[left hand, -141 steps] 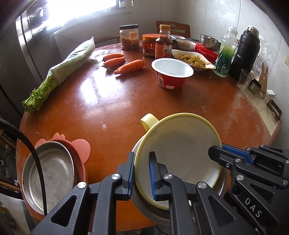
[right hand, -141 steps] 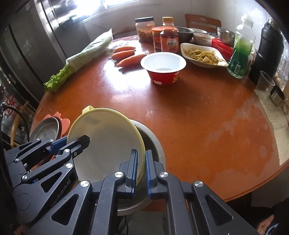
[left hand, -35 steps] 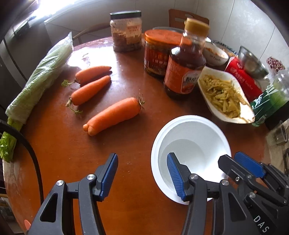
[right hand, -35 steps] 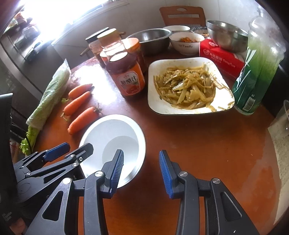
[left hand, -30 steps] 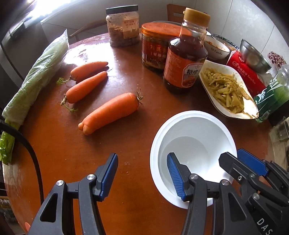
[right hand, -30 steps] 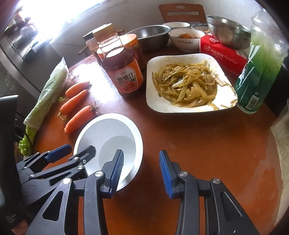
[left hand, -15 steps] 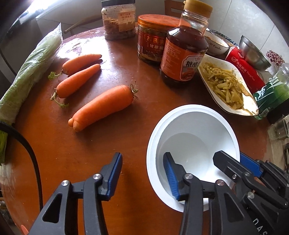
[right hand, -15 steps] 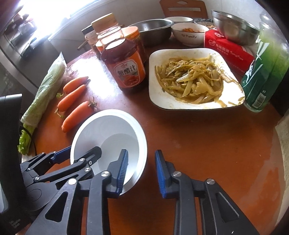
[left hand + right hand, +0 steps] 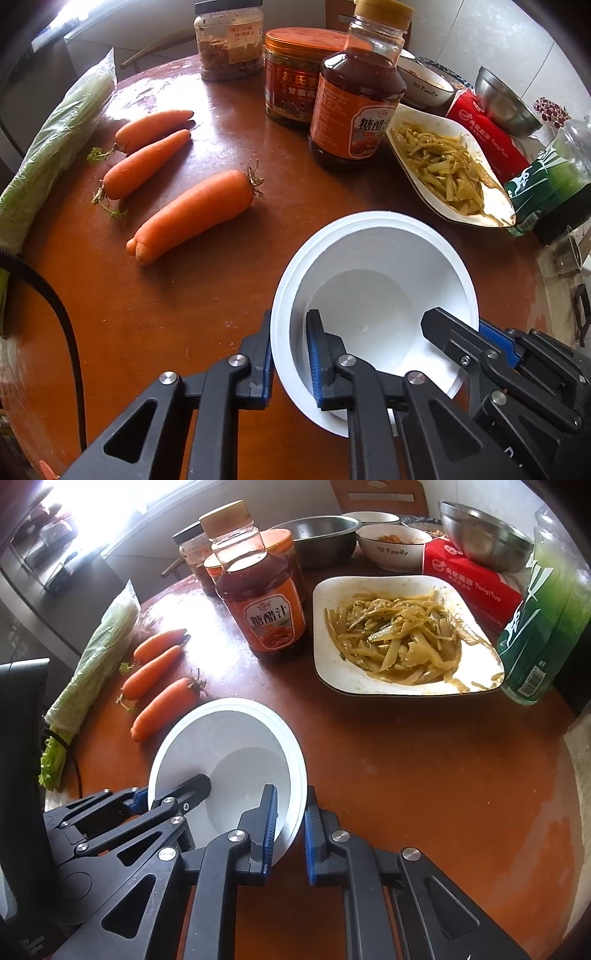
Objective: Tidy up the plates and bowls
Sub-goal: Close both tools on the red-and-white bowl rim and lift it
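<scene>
Two closing grippers — left gripper (image 9: 290, 363), right gripper (image 9: 290, 829) — astride white bowl (image 9: 373, 280) rim

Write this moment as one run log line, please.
left gripper: closing on white bowl rim | right gripper: closing on opposite rim | bowl: on table

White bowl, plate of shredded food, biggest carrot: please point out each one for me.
white bowl (image 9: 373, 258): left wrist view, inner wall at the far side.
plate of shredded food (image 9: 332, 602): right wrist view, bare white rim at the upper left.
biggest carrot (image 9: 195, 218): left wrist view, middle of its body.
</scene>
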A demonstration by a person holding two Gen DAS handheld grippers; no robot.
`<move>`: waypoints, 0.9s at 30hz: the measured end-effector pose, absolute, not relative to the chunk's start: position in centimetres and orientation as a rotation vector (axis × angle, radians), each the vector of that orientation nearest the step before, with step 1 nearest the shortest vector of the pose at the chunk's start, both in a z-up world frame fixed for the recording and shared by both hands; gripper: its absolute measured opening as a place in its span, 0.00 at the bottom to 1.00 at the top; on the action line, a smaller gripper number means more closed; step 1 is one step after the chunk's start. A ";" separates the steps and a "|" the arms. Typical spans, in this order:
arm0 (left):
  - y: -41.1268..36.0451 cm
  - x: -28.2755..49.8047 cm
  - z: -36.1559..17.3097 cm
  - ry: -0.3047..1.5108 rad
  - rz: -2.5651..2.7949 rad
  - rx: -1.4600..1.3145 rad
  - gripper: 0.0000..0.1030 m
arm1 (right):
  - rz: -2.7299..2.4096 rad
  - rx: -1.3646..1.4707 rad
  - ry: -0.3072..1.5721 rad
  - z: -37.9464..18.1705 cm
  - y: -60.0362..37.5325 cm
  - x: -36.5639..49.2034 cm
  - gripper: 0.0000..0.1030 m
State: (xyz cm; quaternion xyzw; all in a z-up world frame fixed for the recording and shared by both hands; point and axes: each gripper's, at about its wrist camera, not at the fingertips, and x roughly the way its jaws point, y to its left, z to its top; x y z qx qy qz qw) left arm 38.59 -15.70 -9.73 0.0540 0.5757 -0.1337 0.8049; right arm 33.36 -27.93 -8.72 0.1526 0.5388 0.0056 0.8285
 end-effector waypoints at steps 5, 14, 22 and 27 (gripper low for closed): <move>-15.6 38.4 -9.5 1.232 -0.290 0.117 0.14 | 0.014 0.327 1.141 -8.6 -28.0 33.1 0.13; -15.0 36.9 -7.6 1.197 -0.294 0.121 0.14 | 0.019 0.312 1.107 -7.0 -27.6 32.0 0.13; -14.7 34.6 -4.3 1.145 -0.298 0.131 0.14 | 0.022 0.300 1.059 -4.1 -27.1 29.8 0.13; -14.1 31.7 -1.9 1.100 -0.276 0.157 0.14 | 0.043 0.315 1.027 -2.3 -26.6 27.5 0.13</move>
